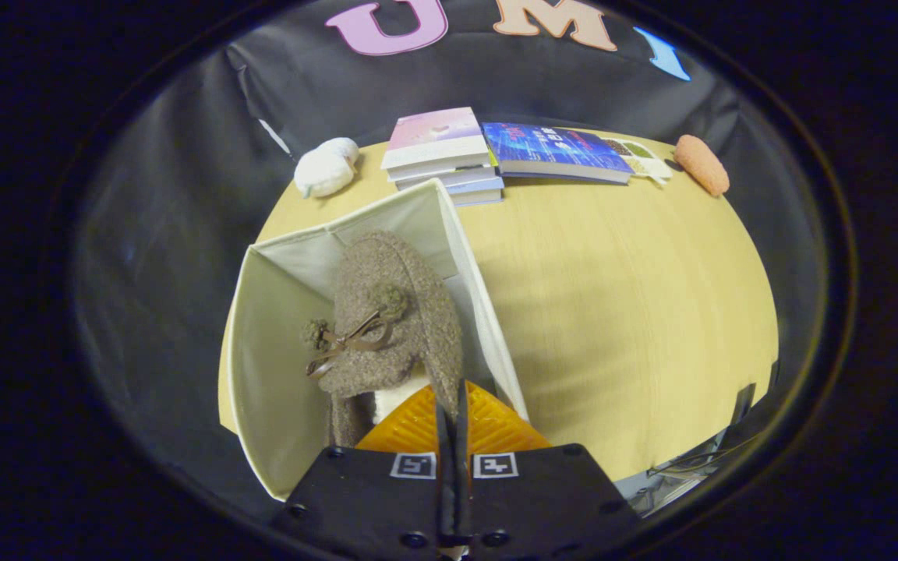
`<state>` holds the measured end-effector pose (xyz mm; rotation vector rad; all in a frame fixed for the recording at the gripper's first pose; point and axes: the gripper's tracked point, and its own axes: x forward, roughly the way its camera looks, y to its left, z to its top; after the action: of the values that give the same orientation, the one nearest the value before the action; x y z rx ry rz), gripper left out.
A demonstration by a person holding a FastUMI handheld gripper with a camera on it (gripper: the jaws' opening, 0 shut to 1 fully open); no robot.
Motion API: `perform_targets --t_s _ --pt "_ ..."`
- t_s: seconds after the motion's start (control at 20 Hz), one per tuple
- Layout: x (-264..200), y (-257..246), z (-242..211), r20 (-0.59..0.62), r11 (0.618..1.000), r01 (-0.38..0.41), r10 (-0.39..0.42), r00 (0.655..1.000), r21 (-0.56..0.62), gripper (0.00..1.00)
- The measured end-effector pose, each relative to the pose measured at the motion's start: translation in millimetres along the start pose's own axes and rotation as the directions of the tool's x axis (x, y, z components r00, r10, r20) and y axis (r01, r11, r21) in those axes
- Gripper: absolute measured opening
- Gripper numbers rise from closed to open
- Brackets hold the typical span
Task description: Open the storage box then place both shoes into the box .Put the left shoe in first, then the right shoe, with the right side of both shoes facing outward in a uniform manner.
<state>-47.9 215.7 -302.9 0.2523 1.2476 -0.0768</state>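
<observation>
— Wooden table (pixel 636 312) under the booth's black cloth; books (pixel 449 156) stacked at the far edge, a white bundle (pixel 326 167) to one side, an orange one (pixel 701 164) at the other. Where's the shoe?

— Inside the open storage box (pixel 270 366), just ahead of the fingers. It's a fuzzy brown shoe (pixel 394 319) with a bow, toe pointing away.

— And the gripper (pixel 453 421)?

— Fingers nearly together, pinching what looks like the shoe's heel edge between them.

— So which step?

— I'd say a shoe is being set into the box. I can't tell if it's left or right, and I see no other shoe.

— Next?

— Probably settle it against the wall, check which side faces outward, then let go.
</observation>
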Motion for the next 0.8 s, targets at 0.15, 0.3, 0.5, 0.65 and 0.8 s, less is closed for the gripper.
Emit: perform_targets --t_s 0.15,0.3,0.5,0.65,0.8 --pt "2.8 1.2 -0.1 0.015 1.0 0.012 -0.012 1.0 0.004 0.11" --pt "2.6 0.9 2.8 0.021 1.0 0.007 -0.007 1.0 0.018 0.12" --pt "0.5 0.8 6.8 0.029 1.0 -0.011 0.01 1.0 0.023 0.04" --pt "-8.4 9.4 24.8 0.11 0.997 -0.072 0.069 0.991 0.026 0.04" --pt "-27.0 5.9 53.4 0.235 0.994 -0.102 0.093 0.968 0.028 0.04"
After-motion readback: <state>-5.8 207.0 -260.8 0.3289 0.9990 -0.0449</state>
